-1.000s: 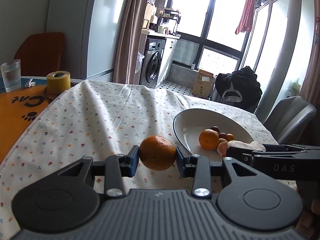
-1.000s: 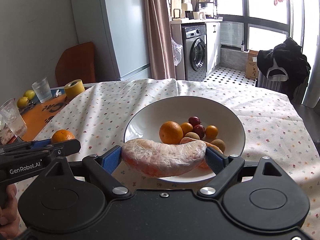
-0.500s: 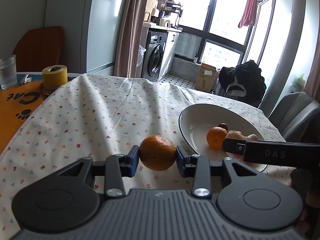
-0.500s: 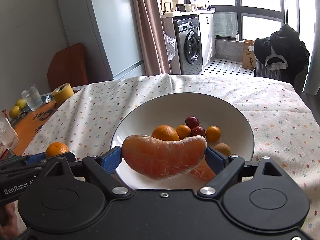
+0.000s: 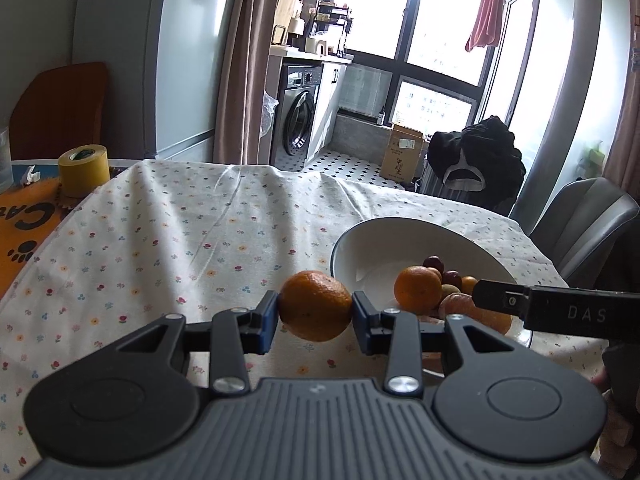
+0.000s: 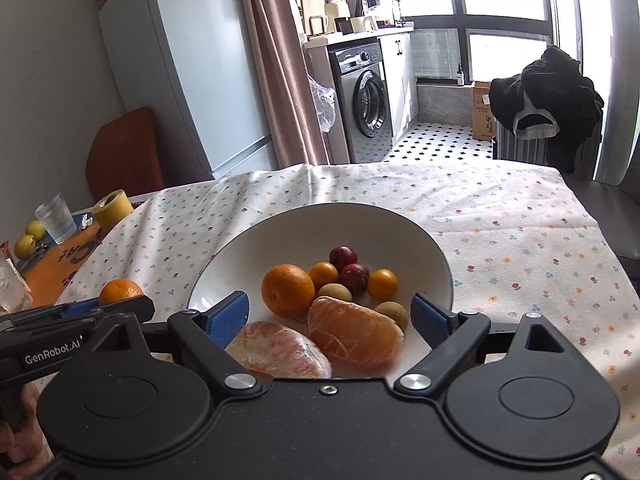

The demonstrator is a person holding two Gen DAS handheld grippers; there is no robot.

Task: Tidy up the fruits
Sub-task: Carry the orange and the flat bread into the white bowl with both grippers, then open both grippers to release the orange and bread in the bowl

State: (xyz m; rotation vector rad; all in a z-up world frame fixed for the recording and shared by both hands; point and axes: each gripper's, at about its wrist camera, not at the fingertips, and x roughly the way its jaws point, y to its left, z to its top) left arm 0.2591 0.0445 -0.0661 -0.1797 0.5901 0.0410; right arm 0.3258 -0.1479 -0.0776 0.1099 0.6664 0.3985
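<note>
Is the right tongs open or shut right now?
Open. The right tongs have blue pads spread wide, with both peeled segments lying free in the bowl.

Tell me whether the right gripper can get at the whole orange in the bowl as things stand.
Probably yes: the right gripper is open and empty, over the bowl's near rim. The whole orange lies just ahead, though two peeled segments crowd it.

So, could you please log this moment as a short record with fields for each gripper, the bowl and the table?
left gripper: shut on a whole orange, beside the bowl
right gripper: open, over the bowl's near rim
bowl: white; holds one orange, two peeled segments, several small fruits
table: floral cloth; yellow tape roll and glass at far left
</note>
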